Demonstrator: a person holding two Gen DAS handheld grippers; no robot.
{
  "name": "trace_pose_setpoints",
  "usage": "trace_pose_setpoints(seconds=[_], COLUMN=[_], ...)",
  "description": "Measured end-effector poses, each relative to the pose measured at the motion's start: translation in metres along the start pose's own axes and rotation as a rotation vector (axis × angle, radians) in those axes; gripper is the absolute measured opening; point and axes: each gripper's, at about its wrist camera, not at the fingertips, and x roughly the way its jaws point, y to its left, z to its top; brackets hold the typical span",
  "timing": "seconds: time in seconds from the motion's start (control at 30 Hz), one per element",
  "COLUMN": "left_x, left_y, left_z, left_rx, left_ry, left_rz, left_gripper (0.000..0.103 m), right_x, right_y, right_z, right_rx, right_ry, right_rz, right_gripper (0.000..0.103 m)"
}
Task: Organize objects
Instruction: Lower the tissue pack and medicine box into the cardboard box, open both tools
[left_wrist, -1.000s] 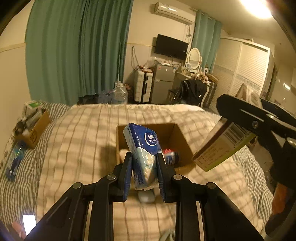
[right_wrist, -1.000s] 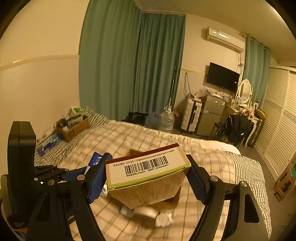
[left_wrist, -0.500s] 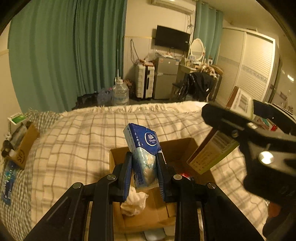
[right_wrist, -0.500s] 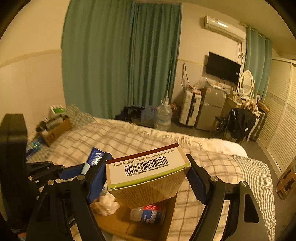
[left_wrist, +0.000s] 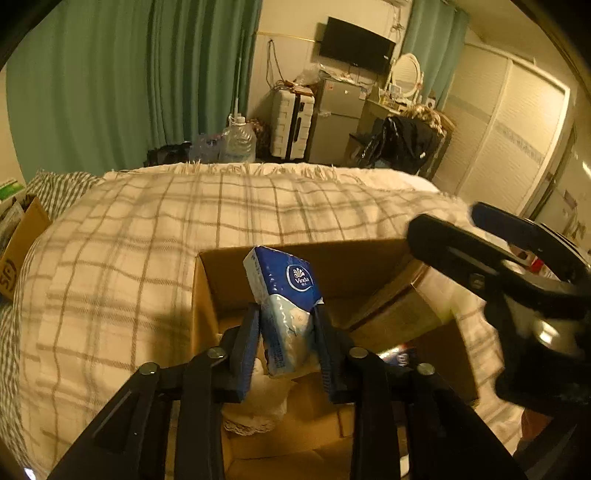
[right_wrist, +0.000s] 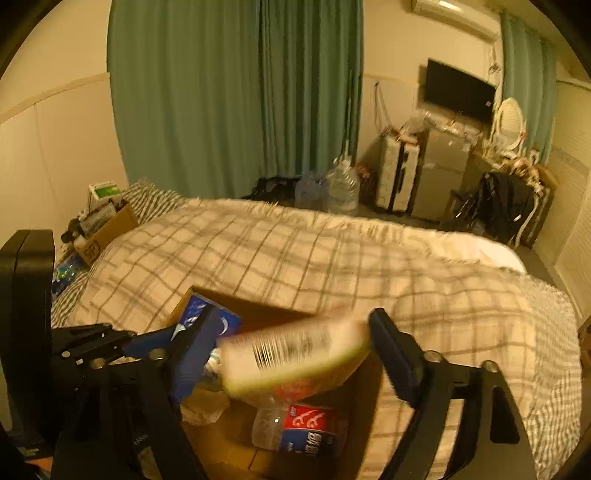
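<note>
Setting: bed (left_wrist: 147, 236) under a cream plaid blanket, open cardboard box (left_wrist: 207, 295) resting on it toward the near edge.
Left tongs (left_wrist: 286, 345): clenched on a blue Vinda tissue pack (left_wrist: 286, 295), held upright above the left half of the box.
Right tongs (right_wrist: 291, 354): spread wide, a barcoded carton (right_wrist: 291, 354) blurred between the two fingers, tilted, over the box; cannot tell whether either finger touches it.
Inside the box: plastic bottle (right_wrist: 295, 428) with a red and blue label lying on its side on the floor of the box; crumpled white tissue (left_wrist: 258, 402) just below the tissue pack.
Far left corner of the bed: smaller cardboard box (right_wrist: 107, 232) full of odds and ends.
Beyond the far edge of the bed: green curtains (right_wrist: 236, 92), large water jug (right_wrist: 341, 190), white suitcase (right_wrist: 395, 177).
</note>
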Motion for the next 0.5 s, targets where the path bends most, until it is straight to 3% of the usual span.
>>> trace_pose_setpoints(seconds=[0.03, 0.1, 0.2, 0.33, 0.5], left_x=[-0.007, -0.024, -0.055, -0.095, -0.138], left_y=[0.0, -0.001, -0.006, -0.009, -0.01], left_z=[0.001, 0.002, 0.003, -0.004, -0.032], left_rx=[-0.005, -0.009, 0.004, 0.015, 0.034], left_ry=[-0.012, -0.048, -0.105, -0.134, -0.144], left_rz=[0.002, 0.014, 0.055, 0.11, 0.167], left_gripper=[0.044, 0.071, 0.085, 0.092, 0.093], right_x=[-0.008, -0.026, -0.057, -0.106, -0.171], right_y=[-0.001, 0.0, 0.001, 0.003, 0.006], right_z=[0.002, 0.007, 0.015, 0.017, -0.003], right_rx=[0.004, 0.012, 0.008, -0.006, -0.042], right_ry=[-0.018, -0.049, -0.087, -0.12, -0.123], right_rz=[-0.004, -0.003, -0.016, -0.047, -0.107], right_gripper=[0.092, 0.093, 0.093, 0.096, 0.098])
